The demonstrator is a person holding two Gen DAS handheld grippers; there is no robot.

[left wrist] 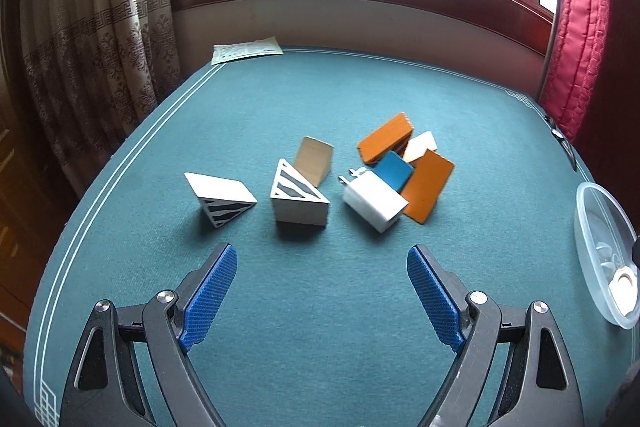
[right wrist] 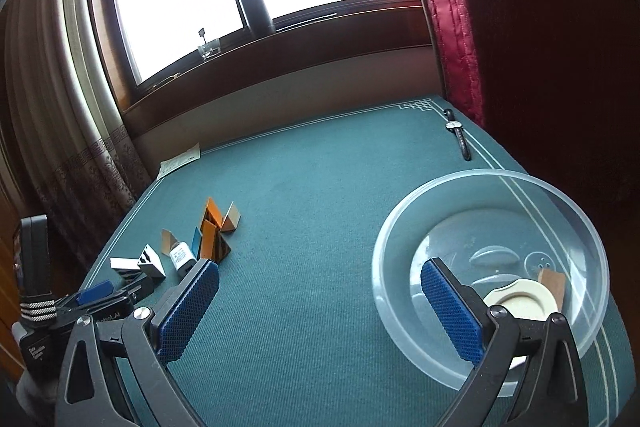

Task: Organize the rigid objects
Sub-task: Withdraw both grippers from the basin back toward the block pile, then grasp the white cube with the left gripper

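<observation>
On the green table cloth (left wrist: 320, 99) lie two black-and-white striped wedges (left wrist: 220, 201) (left wrist: 298, 199), a wooden wedge (left wrist: 316, 159), a white charger plug (left wrist: 374, 201), and a heap of orange blocks (left wrist: 428, 187), a blue block (left wrist: 394, 171) and a pale block (left wrist: 420, 145). My left gripper (left wrist: 322, 255) hovers just short of them, open and empty. My right gripper (right wrist: 320, 267) is open and empty too, its right finger over the rim of a clear plastic bowl (right wrist: 400, 211). The bowl holds a cream ring (right wrist: 520, 301) and a brown piece (right wrist: 554, 283).
A wristwatch (right wrist: 458, 135) lies near the table's far right corner and a printed paper sheet (left wrist: 246, 51) at the far left corner. Patterned curtains (left wrist: 100, 67) hang on the left and a red curtain (left wrist: 580, 27) on the right. A dark flask (right wrist: 254, 7) stands on the windowsill.
</observation>
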